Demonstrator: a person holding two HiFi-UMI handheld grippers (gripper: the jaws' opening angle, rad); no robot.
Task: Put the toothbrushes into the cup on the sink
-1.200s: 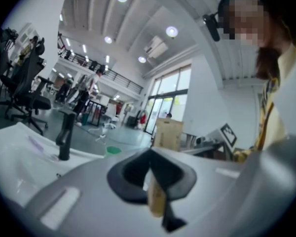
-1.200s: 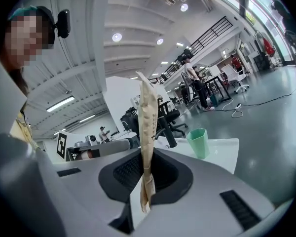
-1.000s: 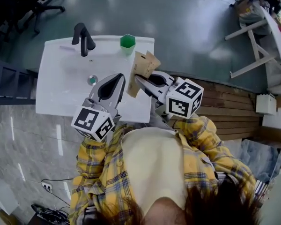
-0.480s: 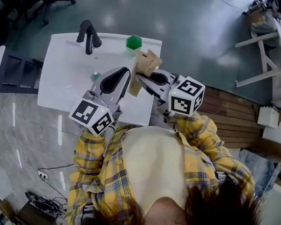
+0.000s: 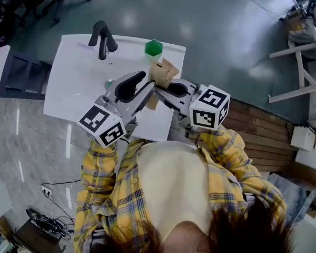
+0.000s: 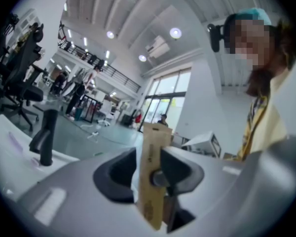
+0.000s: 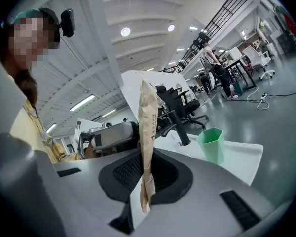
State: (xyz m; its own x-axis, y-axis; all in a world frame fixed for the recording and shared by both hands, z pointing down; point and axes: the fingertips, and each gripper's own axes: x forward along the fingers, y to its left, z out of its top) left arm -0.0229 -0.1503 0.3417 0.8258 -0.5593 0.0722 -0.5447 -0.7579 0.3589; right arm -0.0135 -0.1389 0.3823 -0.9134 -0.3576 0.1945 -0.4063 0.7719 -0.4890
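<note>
L tongs (image 6: 150, 176): jaws apart, having just been opening, w/ the brown paper toothbrush pack (image 5: 163, 73) standing upright between them, unpressed. R tongs (image 7: 145, 177): clamped on the same pack near its lower end, tips close to the L tongs' tips, both held over the white sink (image 5: 73, 73). Green cup (image 5: 154, 47) stands on the sink's far rim, just beyond both tongs' tips; black faucet (image 5: 102, 36) lies beyond & left of the L tongs.

The left hand-held gripper (image 6: 150, 153) has just been opening its jaws, a brown paper packet (image 6: 153, 191) between them.
</note>
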